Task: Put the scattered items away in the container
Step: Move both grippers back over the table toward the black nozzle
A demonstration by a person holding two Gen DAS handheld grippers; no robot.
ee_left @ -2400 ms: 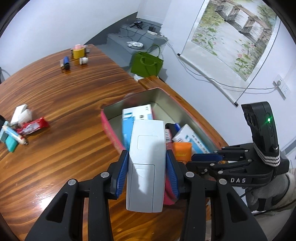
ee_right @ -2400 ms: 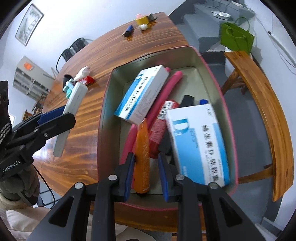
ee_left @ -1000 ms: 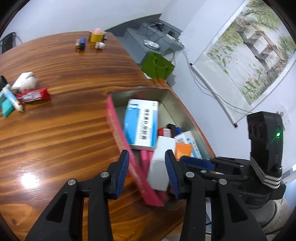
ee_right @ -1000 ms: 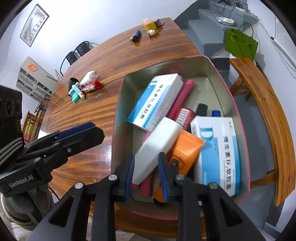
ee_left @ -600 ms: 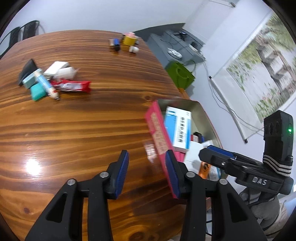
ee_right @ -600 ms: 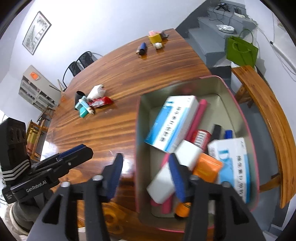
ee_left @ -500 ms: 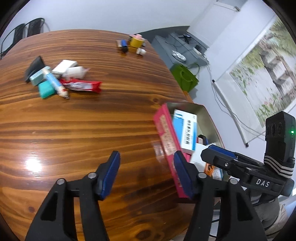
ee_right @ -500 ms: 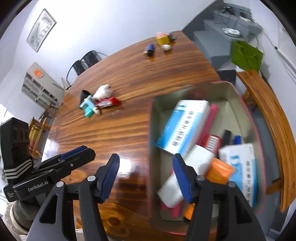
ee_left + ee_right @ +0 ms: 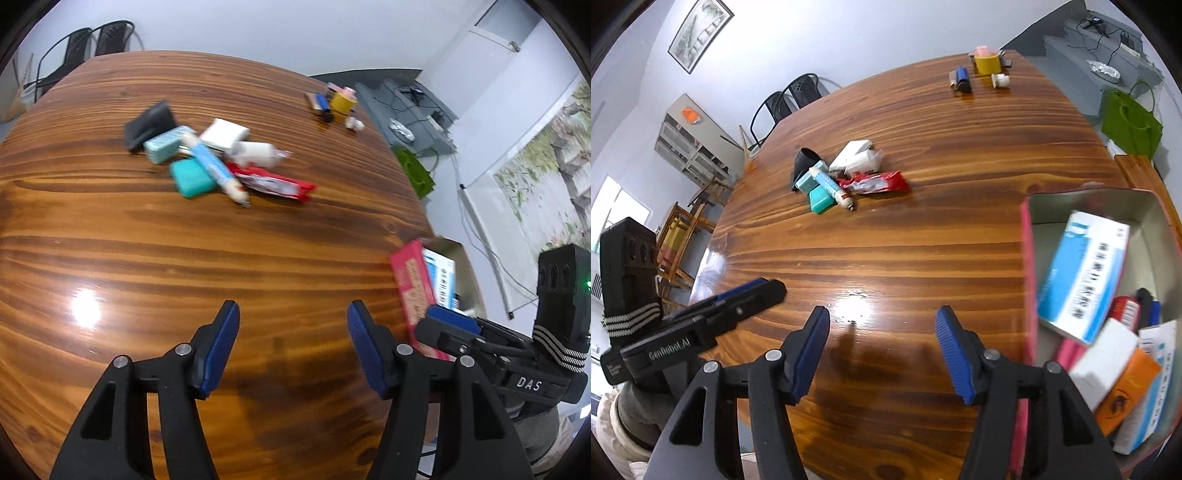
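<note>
Wood grain: the round desk (image 9: 155, 258) is glossy striped brown timber with a bright lamp glare.
Left gripper (image 9: 293, 347): black frame, ribbed blue pads on the fingers (image 9: 221, 347), spread apart over bare desk with nothing between them.
Loose pile: near the desk's middle (well apart from both grippers) lie a black pouch (image 9: 147, 123), a speckled pale-teal block (image 9: 166, 144), a smooth teal soap-shaped bar (image 9: 192, 177), a blue-and-white tube (image 9: 218, 170), a white box (image 9: 224, 134), a crinkled white packet (image 9: 258, 153) and a shiny red wrapper (image 9: 273, 182).
Far cluster: a yellow roll (image 9: 341, 101), a blue lighter (image 9: 323, 105) and a small white cap (image 9: 354, 123) sit at the far edge.
Right gripper (image 9: 882, 349): same build, fingers (image 9: 951, 347) also apart and empty, hanging over the desk.
Container (image 9: 1089, 201): a metal tin, pink outside and dull grey inside, at the desk's right edge.
Only the right wrist view shows: the tin's inside, with a blue-and-white carton (image 9: 1084, 280), a white block (image 9: 1102, 354) and an orange box (image 9: 1126, 387); the left wrist view gives just its pink wall.
</note>
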